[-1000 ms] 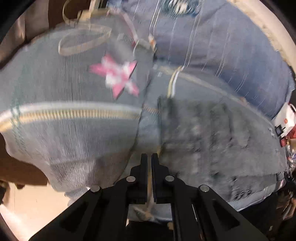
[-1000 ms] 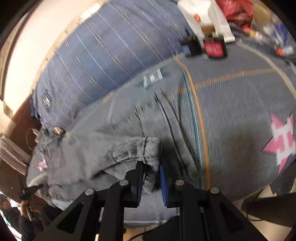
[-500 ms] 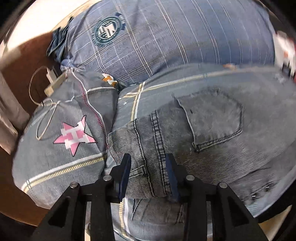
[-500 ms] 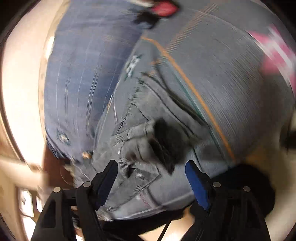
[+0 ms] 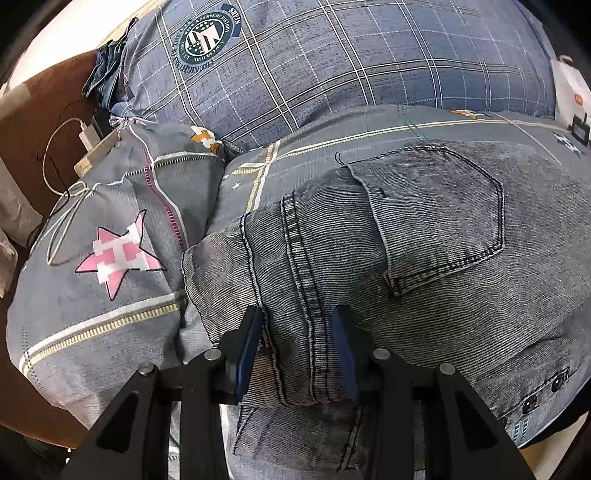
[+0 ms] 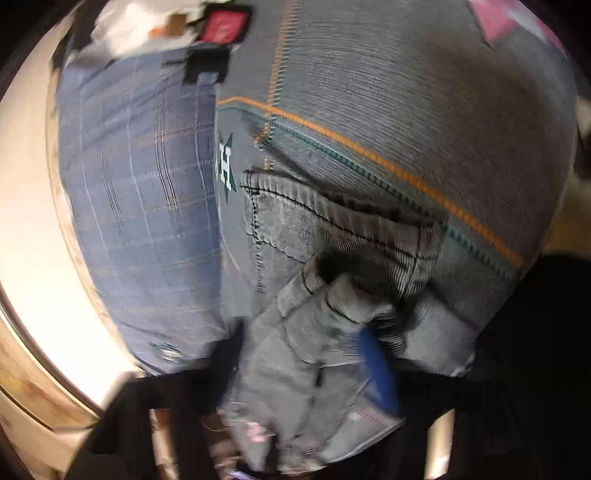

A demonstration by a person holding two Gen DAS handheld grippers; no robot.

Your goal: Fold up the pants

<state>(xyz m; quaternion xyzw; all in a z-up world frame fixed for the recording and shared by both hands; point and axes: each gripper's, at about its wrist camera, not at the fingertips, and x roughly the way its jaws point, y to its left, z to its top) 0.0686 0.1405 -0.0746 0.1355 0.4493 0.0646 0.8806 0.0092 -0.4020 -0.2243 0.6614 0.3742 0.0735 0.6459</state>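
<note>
Grey washed jeans (image 5: 424, 229) lie seat-up on a grey patterned bedspread (image 5: 369, 140), back pocket facing me. My left gripper (image 5: 295, 341) points down over their near edge. Its jaws are opening, and the seat seam with a band of denim lies between the blue pads (image 5: 251, 339). In the blurred right wrist view the jeans (image 6: 332, 240) are bunched into a heap of folds. My right gripper (image 6: 306, 354) is closing on that bunch. One blue pad (image 6: 378, 365) shows against the cloth, and denim hides the other finger.
A blue plaid pillow (image 5: 332, 66) lies behind the jeans. A grey pillow with a pink star (image 5: 118, 254) sits to the left, with a white charger and cable (image 5: 88, 136) beside it on brown wood (image 5: 37, 122). A red and black item (image 6: 223, 26) lies farther off.
My left gripper went from shut to open and swung over onto the jeans' seat seam. My right gripper released the hem, opened wide, rolled, and closed again on bunched denim.
</note>
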